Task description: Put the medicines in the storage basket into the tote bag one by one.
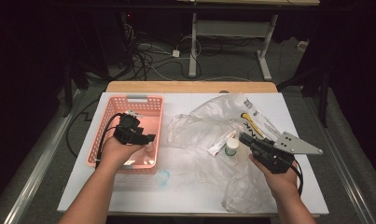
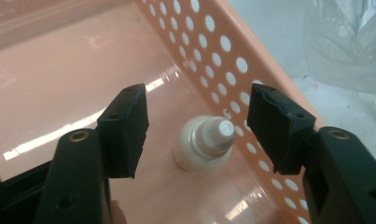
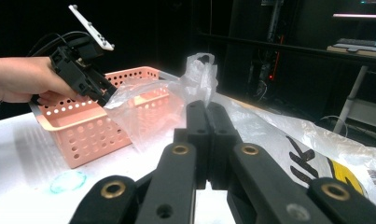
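A pink perforated basket (image 1: 129,99) stands on the left of the white table. My left gripper (image 1: 148,138) hangs inside it, near its right wall (image 2: 213,42). Its jaws stand open above a small white bottle (image 2: 204,142) that lies on the basket floor; the pads are clear of it. My right gripper (image 1: 241,136) is held above the table at the right, shut (image 3: 207,121) with nothing between its jaws. Just left of it on the table lie a white tube (image 1: 221,144) and a small white jar (image 1: 231,148).
A crumpled clear plastic bag (image 1: 209,121) with yellow and black print spreads over the table's middle and right. Part of it rises beside the basket (image 3: 153,107). A faint teal ring (image 1: 163,177) marks the table in front of the basket.
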A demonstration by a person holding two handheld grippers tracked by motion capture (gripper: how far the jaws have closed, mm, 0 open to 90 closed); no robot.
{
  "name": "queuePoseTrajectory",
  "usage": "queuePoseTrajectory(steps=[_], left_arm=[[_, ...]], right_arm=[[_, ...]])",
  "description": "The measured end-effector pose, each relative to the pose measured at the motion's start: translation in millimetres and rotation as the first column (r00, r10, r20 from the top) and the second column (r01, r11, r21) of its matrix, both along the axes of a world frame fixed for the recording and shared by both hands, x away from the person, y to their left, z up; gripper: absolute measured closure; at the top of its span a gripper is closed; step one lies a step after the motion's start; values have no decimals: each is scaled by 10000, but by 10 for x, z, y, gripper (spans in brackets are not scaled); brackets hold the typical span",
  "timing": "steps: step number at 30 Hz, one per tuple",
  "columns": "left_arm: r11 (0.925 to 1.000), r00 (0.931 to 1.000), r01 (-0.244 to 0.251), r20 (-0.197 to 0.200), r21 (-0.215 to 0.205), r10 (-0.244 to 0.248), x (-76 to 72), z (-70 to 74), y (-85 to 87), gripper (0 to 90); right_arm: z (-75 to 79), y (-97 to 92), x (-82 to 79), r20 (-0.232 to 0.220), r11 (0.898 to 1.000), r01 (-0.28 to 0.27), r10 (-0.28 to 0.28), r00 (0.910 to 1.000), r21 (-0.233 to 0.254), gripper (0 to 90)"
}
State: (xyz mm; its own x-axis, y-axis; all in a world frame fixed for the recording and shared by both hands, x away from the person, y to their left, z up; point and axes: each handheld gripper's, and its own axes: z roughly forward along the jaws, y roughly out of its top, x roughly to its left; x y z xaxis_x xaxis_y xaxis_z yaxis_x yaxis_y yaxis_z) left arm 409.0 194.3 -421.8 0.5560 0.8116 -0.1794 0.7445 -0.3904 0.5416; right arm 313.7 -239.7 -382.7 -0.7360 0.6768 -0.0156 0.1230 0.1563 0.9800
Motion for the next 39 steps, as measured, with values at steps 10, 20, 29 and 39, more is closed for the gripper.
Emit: queuePoseTrajectory(steps=[10,20,29,39], left_arm=[[9956,9937,401,-1082,845,-308,90,-76,-94,447],[9919,9887,591,-1440,1128,-425,117,-109,-131,531],[9886,9877,732,-1467,1316,-536,119,-118,-156,565],[9911,9929,582,-1097,1199,-450,97,-76,-136,581]], right_arm=[[4,-4,-4,13,10000,5,-5,10000,-7,900],[8,-9,-3,15,10000,14,-14,10000,27,900],[9,-8,-4,44,10000,7,-8,10000,26,900],[13,-4,-11,62,10000,-3,3,10000,33,900]])
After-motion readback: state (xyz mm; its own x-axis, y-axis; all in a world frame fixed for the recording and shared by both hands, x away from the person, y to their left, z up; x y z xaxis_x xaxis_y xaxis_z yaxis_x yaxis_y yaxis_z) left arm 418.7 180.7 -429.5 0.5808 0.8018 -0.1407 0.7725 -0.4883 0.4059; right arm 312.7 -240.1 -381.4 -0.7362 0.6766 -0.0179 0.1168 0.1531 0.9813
